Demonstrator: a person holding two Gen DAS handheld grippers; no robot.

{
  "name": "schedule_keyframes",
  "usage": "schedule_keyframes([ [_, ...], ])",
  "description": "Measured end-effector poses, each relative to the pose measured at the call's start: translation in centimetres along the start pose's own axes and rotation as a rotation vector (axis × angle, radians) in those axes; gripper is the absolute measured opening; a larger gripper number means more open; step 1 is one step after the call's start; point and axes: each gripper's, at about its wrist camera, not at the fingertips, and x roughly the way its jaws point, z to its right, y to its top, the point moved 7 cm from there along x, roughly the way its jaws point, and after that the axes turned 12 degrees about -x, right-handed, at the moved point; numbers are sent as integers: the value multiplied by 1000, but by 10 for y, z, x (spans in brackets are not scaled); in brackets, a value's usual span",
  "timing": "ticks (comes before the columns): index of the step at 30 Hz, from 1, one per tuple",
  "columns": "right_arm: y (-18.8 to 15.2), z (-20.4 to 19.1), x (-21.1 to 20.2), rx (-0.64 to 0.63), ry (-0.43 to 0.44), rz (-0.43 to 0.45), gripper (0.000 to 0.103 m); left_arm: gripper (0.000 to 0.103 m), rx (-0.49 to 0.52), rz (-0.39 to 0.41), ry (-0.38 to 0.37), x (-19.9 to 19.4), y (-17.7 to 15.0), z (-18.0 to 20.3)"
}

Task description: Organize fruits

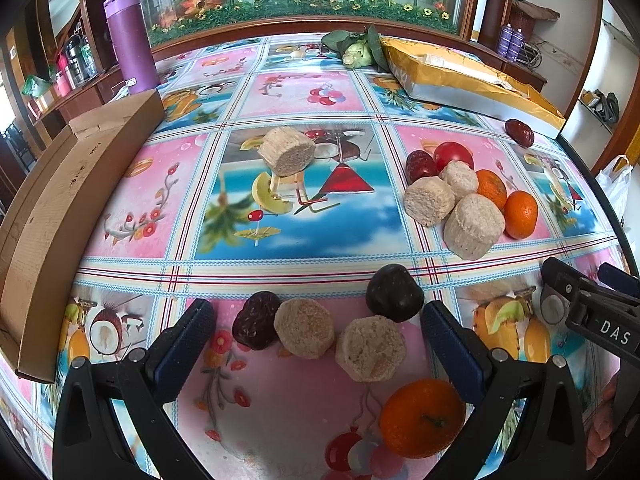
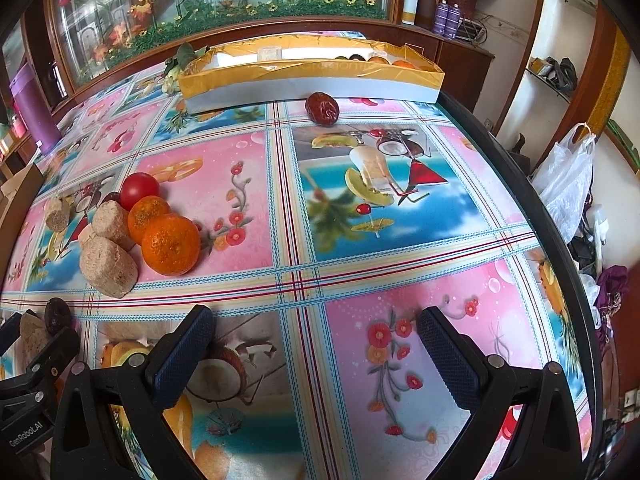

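Observation:
My left gripper (image 1: 318, 320) is open above the table, with a red date (image 1: 256, 326), two beige cakes (image 1: 306, 334) (image 1: 370, 348), a dark chestnut (image 1: 394, 292) and an orange (image 1: 422, 418) between and below its fingers. A pile of cakes (image 1: 474, 226), oranges (image 1: 520, 214), a tomato (image 1: 452, 156) and a date (image 1: 420, 166) lies further right. A lone cake (image 1: 286, 152) sits mid-table. My right gripper (image 2: 316, 332) is open and empty over bare tablecloth. A date (image 2: 322, 108) lies before the yellow box (image 2: 312, 76), which holds some fruit.
A cardboard box (image 1: 68, 208) lies along the left edge. A purple bottle (image 1: 130, 40) stands at the back left. A leafy green fruit (image 1: 358, 54) sits at the back. The table's right edge (image 2: 532, 200) drops to bags on the floor.

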Motion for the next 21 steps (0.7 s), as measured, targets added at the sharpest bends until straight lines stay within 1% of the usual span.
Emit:
schedule_keyframes([
  [6, 0, -1, -2, -10, -11, 12, 102, 103, -14, -10, 21, -2, -2, -1],
  [8, 2, -7, -7, -61, -31, 14, 100, 102, -10, -11, -3, -6, -4, -2],
  [9, 4, -10, -14, -91, -44, 41, 100, 99, -20, 0, -21, -10, -4, -3],
  [12, 12, -18, -51, -155, -79, 175, 100, 98, -60, 75, -78, -37, 1, -9],
  [14, 15, -23, -71, -174, -73, 230, 100, 98, -54, 158, -95, -65, 7, -12],
  [17, 13, -27, -98, -178, -63, 310, 100, 98, -11, 288, -89, -107, 12, -11],
  [18, 11, -29, -105, -174, -52, 334, 100, 98, 10, 342, -79, -123, 12, -12],
  [21, 7, -33, -118, -157, -28, 389, 100, 99, 30, 454, -48, -154, 12, -14],
])
